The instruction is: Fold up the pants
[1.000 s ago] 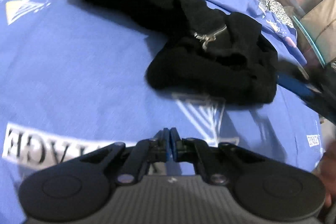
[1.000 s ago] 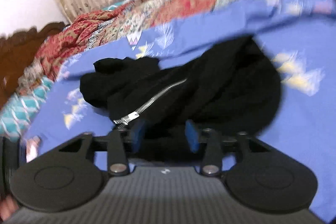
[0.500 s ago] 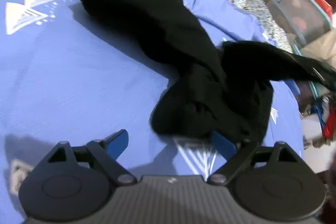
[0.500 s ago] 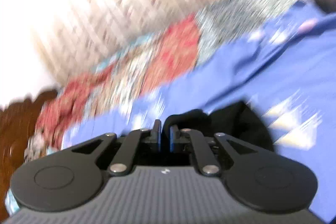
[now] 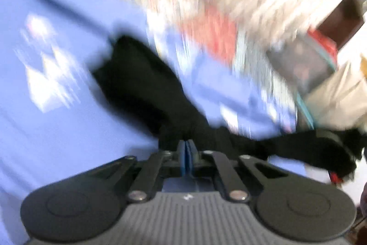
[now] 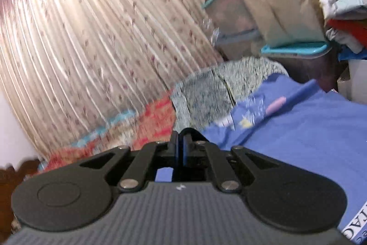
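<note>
The black pants lie stretched over the blue bedsheet in the blurred left wrist view. My left gripper is shut on the near end of the pants. A black strip of the pants runs right to my right gripper at the frame's right edge. In the right wrist view my right gripper is shut on a fold of black cloth and is lifted, facing the curtain; the rest of the pants is hidden there.
A pleated floral curtain hangs behind the bed. A patterned quilt lies at the sheet's far edge. Stacked clear bins and piled clothes stand at the right. A dark wooden headboard is at the left.
My left gripper went from open to shut on the near end of the pants. Both grippers have risen, and the pants are pulled out between them.
</note>
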